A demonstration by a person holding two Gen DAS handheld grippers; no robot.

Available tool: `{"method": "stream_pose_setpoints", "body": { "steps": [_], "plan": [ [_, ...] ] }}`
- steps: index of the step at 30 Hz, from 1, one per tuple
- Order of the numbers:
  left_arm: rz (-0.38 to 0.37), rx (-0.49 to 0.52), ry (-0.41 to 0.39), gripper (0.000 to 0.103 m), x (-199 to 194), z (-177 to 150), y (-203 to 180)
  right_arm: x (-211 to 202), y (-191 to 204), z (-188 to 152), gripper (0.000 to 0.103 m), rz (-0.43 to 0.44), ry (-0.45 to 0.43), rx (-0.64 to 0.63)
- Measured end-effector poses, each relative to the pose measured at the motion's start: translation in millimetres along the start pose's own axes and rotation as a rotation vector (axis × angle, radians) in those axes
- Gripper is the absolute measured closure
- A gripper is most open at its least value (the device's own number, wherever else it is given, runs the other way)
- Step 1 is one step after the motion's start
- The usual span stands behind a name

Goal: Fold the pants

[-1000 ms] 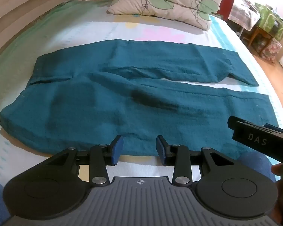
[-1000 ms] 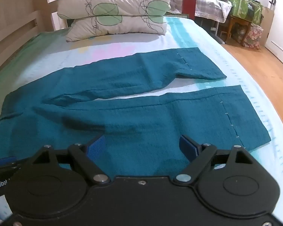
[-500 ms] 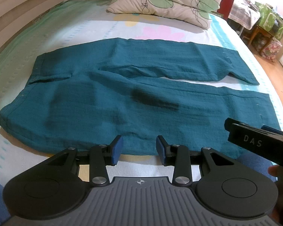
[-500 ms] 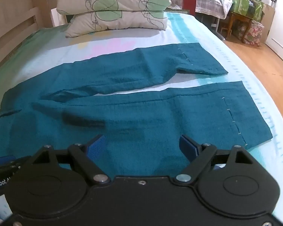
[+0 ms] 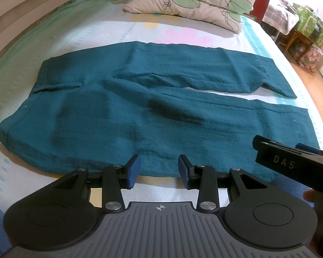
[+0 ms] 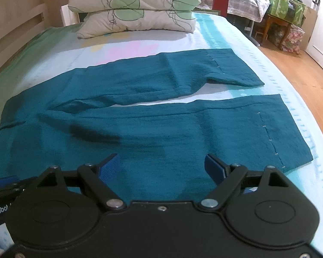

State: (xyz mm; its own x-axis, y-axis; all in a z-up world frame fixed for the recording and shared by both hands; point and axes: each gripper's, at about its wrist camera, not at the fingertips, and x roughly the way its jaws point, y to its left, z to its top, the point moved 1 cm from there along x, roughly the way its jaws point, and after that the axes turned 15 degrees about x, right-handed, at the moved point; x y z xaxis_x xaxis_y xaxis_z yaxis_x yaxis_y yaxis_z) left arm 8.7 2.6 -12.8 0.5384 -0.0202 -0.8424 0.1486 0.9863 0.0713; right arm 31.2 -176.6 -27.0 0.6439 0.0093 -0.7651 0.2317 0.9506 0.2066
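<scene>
Two hand-held grippers hover at the near edge of the teal crinkled-fabric pants (image 5: 140,116), which lie flat on the pale flower-print bed sheet (image 5: 101,32), unfolded, so folding looks not yet started

Pants' long axis runs left-right across both views: waistband (image 5: 41,79) at far left, leg hems at right, near-leg hem (image 6: 286,133) toward the bed's right side; two legs split by a narrow strip of sheet, far leg's hem corner partly turned under

Left gripper (image 5: 158,168): blue pads apart, nothing between them, tips just over the near side seam around the thigh part, so left is the one nearer the waistband end

Right gripper (image 6: 162,165): blue pads wide apart, holding nothing, poised above the near leg, closer to the hem end; its black body also shows at the right edge of the left view

Judgement: near leg's long edge lies straight ahead of both tools, far leg behind it toward the stacked leaf-print pillows (image 6: 135,13), so likely grab is that near edge, lifted away onto the far leg; contact with cloth cannot tell
</scene>
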Motion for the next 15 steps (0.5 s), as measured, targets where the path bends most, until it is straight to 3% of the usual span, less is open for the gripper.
{"method": "stream_pose_setpoints", "body": {
  "steps": [15],
  "plan": [
    [0.002,-0.003,0.0,0.066,-0.1,0.4,0.4,-0.6,3.0,-0.1,0.016,-0.001,0.01,-0.016]
  ]
}}
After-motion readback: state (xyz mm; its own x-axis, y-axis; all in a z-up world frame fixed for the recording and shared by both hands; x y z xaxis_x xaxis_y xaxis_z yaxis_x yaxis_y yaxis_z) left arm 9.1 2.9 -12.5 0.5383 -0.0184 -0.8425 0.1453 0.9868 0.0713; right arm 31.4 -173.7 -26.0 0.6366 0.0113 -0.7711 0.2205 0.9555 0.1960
